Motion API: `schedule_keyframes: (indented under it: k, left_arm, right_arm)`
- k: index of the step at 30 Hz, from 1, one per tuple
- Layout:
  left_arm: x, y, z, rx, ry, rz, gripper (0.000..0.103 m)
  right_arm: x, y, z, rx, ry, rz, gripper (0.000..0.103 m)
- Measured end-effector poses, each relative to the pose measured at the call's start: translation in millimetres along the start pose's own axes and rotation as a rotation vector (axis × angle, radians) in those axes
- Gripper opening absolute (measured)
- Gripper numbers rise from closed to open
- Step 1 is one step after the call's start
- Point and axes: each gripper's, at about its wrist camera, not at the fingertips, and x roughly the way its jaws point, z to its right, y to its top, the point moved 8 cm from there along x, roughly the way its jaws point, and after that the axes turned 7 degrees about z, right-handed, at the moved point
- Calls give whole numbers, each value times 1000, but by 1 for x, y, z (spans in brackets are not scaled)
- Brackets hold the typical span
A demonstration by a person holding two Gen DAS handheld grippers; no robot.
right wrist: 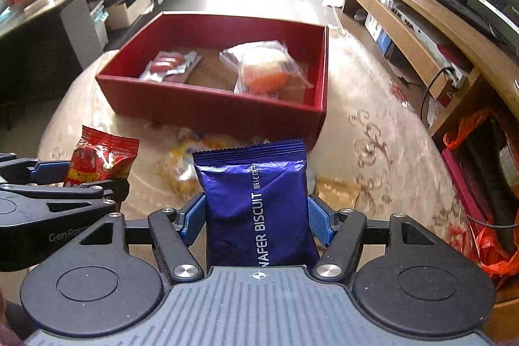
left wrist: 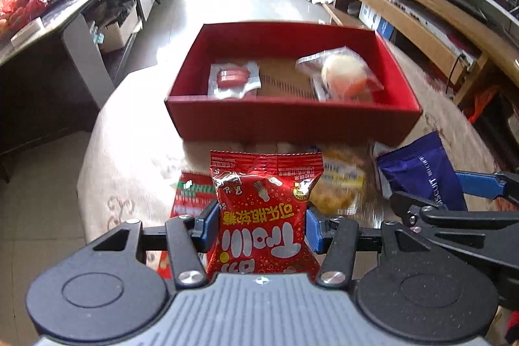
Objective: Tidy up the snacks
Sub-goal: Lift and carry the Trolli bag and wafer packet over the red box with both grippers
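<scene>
My left gripper [left wrist: 261, 224] is shut on a red candy packet [left wrist: 264, 203] and holds it above the table, in front of the red box [left wrist: 292, 122]. My right gripper [right wrist: 256, 218] is shut on a blue wafer biscuit packet [right wrist: 256, 203], also in front of the red box [right wrist: 207, 109]. The box holds a clear packet with red sausages [left wrist: 232, 80] on the left and a clear-wrapped round bun [left wrist: 343, 75] on the right. The blue packet [left wrist: 421, 171] and right gripper show at the right of the left wrist view. The red packet [right wrist: 100, 159] shows at the left of the right wrist view.
A yellow snack packet [left wrist: 337, 187] and a red-green packet [left wrist: 191, 193] lie on the beige patterned table [left wrist: 129, 151] before the box. A flat tan packet [right wrist: 337, 192] lies to the right. A dark counter [left wrist: 48, 18] stands left, a wooden TV shelf [left wrist: 421, 18] right.
</scene>
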Motion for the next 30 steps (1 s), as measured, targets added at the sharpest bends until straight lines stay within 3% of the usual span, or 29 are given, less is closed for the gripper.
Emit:
schedule_keyframes:
  k: [30]
  left_arm:
    - [25, 98, -11, -7, 67, 120, 48]
  right_arm:
    - [29, 90, 4, -6, -46, 90, 72]
